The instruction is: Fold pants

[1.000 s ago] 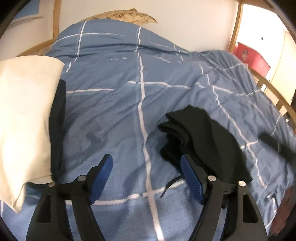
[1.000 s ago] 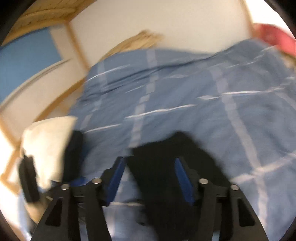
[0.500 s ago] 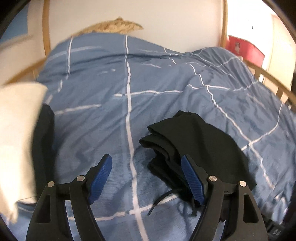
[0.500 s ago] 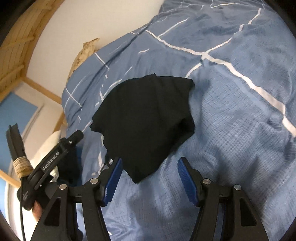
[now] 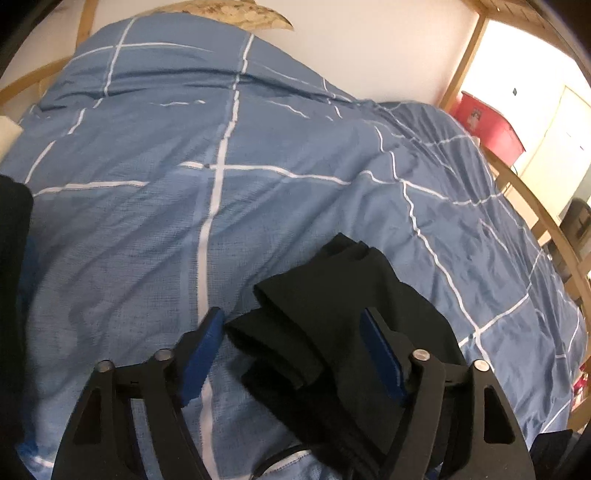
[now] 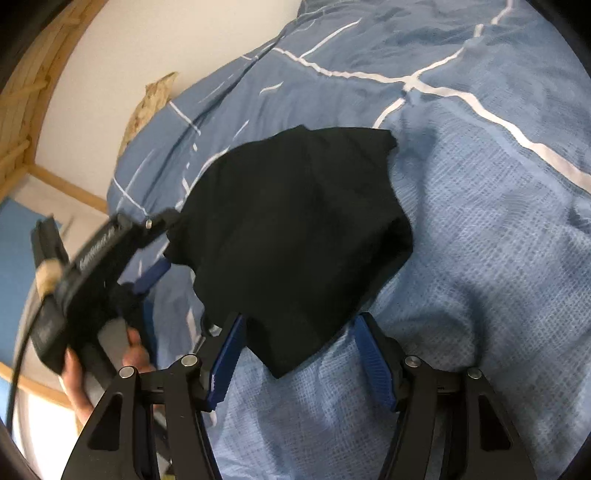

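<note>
The black pants (image 5: 332, 317) lie in a folded bundle on the blue checked duvet (image 5: 221, 192). My left gripper (image 5: 291, 354) is open, its jaws straddling the near left end of the bundle, where the folded layers show. In the right wrist view the pants (image 6: 295, 229) form a flat dark patch. My right gripper (image 6: 299, 365) is open, with a corner of the pants between its fingertips, not clamped. The left gripper (image 6: 147, 273) and the hand holding it show at the left of that view.
The duvet covers the whole bed inside a wooden frame (image 5: 532, 199). A patterned pillow (image 5: 229, 14) lies at the far end by the white wall. Dark cloth (image 5: 11, 258) lies at the left edge. A red bin (image 5: 491, 125) stands beyond the bed.
My left gripper has moved right and closer, so the bundle now lies between its jaws. My right gripper has closed in on the pants' corner. Both stay open.
</note>
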{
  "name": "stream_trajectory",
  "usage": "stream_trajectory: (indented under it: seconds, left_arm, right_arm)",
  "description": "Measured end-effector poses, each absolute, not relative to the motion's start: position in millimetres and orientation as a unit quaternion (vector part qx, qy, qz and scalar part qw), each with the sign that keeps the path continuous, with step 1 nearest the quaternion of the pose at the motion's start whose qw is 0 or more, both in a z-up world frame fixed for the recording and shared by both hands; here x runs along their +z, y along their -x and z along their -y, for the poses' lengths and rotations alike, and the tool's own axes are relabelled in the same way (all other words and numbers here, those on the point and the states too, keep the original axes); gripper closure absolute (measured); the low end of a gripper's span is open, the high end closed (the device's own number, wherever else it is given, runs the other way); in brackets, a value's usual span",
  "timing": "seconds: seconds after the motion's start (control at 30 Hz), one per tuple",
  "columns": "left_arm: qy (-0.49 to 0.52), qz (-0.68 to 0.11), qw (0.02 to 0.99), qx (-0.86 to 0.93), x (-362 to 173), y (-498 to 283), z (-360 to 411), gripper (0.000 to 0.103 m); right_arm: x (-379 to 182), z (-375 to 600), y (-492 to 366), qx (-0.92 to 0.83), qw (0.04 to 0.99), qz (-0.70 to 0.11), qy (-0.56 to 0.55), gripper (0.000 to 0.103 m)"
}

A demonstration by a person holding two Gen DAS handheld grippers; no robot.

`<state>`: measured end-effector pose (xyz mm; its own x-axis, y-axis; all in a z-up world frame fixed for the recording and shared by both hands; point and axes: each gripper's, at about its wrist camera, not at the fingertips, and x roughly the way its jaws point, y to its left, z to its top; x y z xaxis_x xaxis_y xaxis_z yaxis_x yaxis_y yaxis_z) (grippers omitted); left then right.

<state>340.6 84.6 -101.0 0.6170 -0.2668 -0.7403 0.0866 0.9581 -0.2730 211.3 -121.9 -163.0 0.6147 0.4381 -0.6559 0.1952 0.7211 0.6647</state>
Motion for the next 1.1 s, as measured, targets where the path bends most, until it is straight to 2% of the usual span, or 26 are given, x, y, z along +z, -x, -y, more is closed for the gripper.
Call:
stream_trajectory:
  seconds: [0.07, 0.1, 0.13, 0.17, 0.23, 0.27, 0.33, 0.53, 0.63, 0.7, 0.77, 0.8, 0.87, 0.9, 0.93, 1.1]
  left_arm:
    - [0.085, -0.430, 0.895, -0.084, -103, -342, -81, 0.064]
    - [0.076, -0.429, 0.897, -0.078, -103, -341, -80, 0.071]
    - [0.069, -0.428, 0.898, -0.071, -102, -339, -79, 0.081]
    - [0.069, -0.427, 0.899, -0.066, -102, -338, -81, 0.087]
    - [0.074, -0.423, 0.901, -0.056, -98, -334, -84, 0.095]
    - [0.077, -0.421, 0.903, -0.050, -96, -331, -86, 0.095]
    - [0.076, -0.416, 0.905, -0.049, -94, -326, -88, 0.095]
    - [0.045, -0.422, 0.906, 0.005, -101, -316, -95, 0.095]
    - [0.051, -0.454, 0.890, 0.011, -116, -320, -103, 0.091]
    - [0.039, -0.465, 0.884, 0.025, -121, -318, -104, 0.079]
    - [0.037, -0.458, 0.887, 0.038, -119, -306, -107, 0.039]
    - [0.042, -0.446, 0.893, 0.040, -113, -298, -108, 0.036]
    - [0.032, -0.423, 0.905, 0.038, -98, -286, -105, 0.036]
    - [0.015, -0.410, 0.911, 0.036, -89, -282, -100, 0.036]
    - [-0.012, -0.392, 0.920, 0.028, -78, -279, -92, 0.036]
    - [-0.113, -0.355, 0.928, -0.027, -46, -300, -61, 0.036]
  right_arm:
    - [-165, 124, -214, 0.073, 0.818, -0.433, -0.372, 0.045]
    - [-167, 126, -215, 0.072, 0.816, -0.436, -0.373, 0.051]
    - [-168, 127, -215, 0.069, 0.816, -0.437, -0.373, 0.060]
    - [-169, 128, -214, 0.065, 0.816, -0.437, -0.373, 0.064]
    - [-171, 130, -212, 0.064, 0.817, -0.437, -0.370, 0.085]
    - [-171, 129, -213, 0.071, 0.817, -0.440, -0.366, 0.091]
    - [-169, 128, -212, 0.072, 0.820, -0.442, -0.355, 0.096]
    - [-165, 121, -198, 0.097, 0.816, -0.462, -0.333, 0.097]
    - [-168, 110, -196, 0.107, 0.813, -0.474, -0.321, 0.097]
    - [-169, 109, -199, 0.092, 0.811, -0.488, -0.310, 0.096]
    - [-165, 111, -197, 0.083, 0.807, -0.497, -0.308, 0.095]
    - [-162, 112, -196, 0.080, 0.809, -0.497, -0.305, 0.092]
    - [-150, 116, -186, 0.070, 0.823, -0.481, -0.294, 0.074]
    - [-143, 118, -179, 0.068, 0.833, -0.466, -0.289, 0.061]
    - [-138, 121, -174, 0.064, 0.841, -0.453, -0.287, 0.057]
    - [-117, 152, -168, 0.011, 0.875, -0.381, -0.298, 0.057]
